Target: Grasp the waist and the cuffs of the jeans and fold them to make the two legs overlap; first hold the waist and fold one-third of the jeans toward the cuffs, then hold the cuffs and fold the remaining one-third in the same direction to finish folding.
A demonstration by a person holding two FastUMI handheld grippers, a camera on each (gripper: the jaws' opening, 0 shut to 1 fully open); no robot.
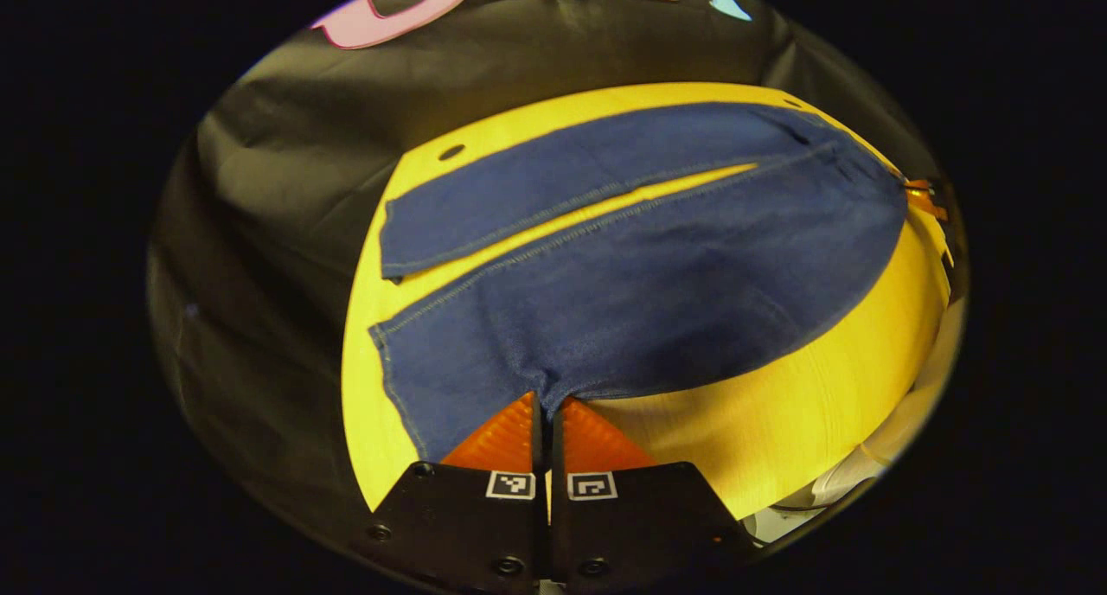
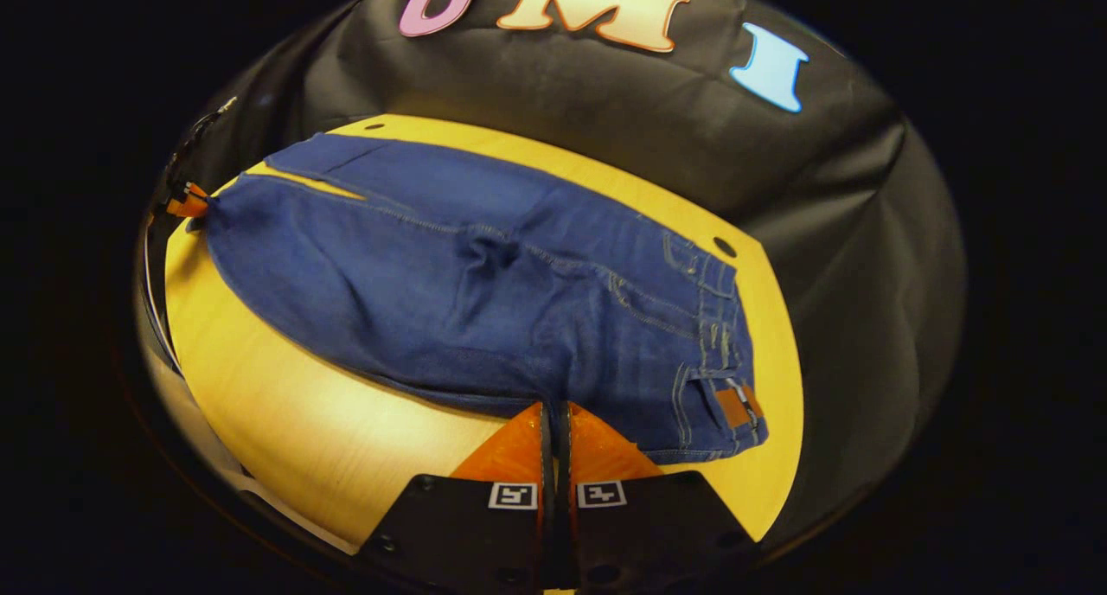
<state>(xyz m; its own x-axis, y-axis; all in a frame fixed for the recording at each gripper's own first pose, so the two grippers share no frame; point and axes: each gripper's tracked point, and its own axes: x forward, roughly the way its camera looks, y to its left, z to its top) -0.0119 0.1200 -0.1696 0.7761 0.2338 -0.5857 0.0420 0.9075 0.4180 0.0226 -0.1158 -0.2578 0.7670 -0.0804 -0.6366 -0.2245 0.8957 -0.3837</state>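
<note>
At jeans [image 1: 657, 301] edge, both tools closed

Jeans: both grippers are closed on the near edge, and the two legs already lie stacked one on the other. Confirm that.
Not quite. The jeans lie flat with the legs side by side, a strip of table showing between them in the left gripper view. The left gripper and the right gripper are indeed closed on the near edge.

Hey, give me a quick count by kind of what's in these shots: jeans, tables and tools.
Jeans: 1
Table: 1
Tools: 2, the left tool and the right tool
Total: 4
</note>
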